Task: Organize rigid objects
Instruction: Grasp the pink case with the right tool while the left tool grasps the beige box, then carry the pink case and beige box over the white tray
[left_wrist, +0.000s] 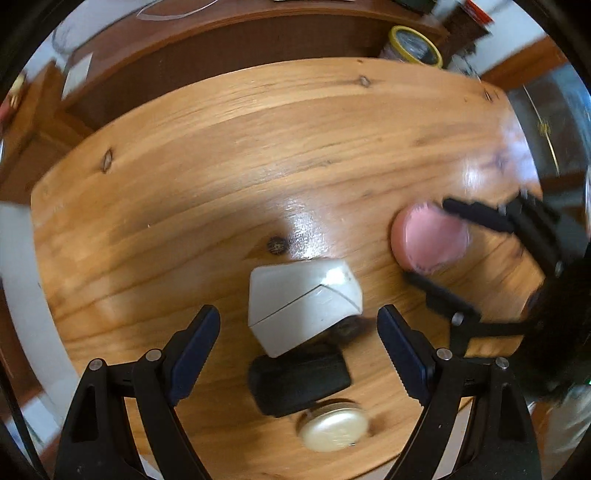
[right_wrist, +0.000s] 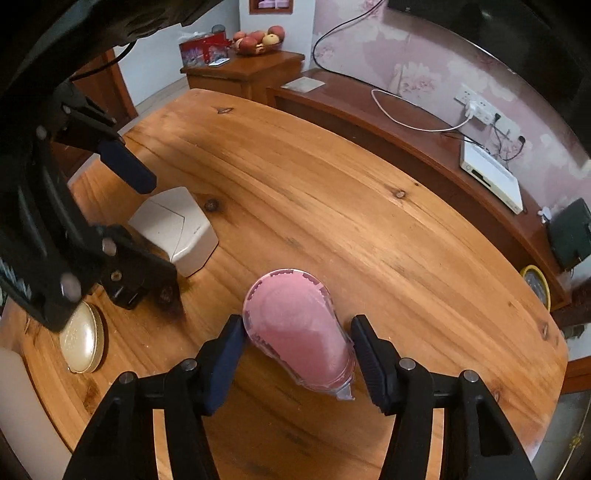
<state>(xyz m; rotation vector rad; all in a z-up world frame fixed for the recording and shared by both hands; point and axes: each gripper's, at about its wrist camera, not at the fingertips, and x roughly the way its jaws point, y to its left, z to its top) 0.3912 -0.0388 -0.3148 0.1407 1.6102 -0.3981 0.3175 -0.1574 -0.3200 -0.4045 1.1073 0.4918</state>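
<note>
A white angular box (left_wrist: 303, 302) lies on the wooden table (left_wrist: 221, 155), with a black case (left_wrist: 299, 382) and a round cream tin (left_wrist: 334, 430) just in front of it. My left gripper (left_wrist: 299, 325) is open and hangs above the white box, touching nothing. A pink teardrop-shaped tape dispenser (right_wrist: 301, 328) lies flat between the fingers of my right gripper (right_wrist: 299, 328). The jaws stand on either side of it; the left pad touches its edge and a small gap shows at the right pad. The pink dispenser (left_wrist: 430, 238) and right gripper (left_wrist: 424, 240) also show in the left wrist view.
A dark wooden cabinet (right_wrist: 369, 110) runs behind the table, carrying a white device (right_wrist: 491, 177), cables and a yellow-rimmed round tin (left_wrist: 415, 44). A side cabinet with a fruit bowl (right_wrist: 258, 40) stands farther back. The white box (right_wrist: 177, 229) and cream tin (right_wrist: 83, 339) lie at the table's left.
</note>
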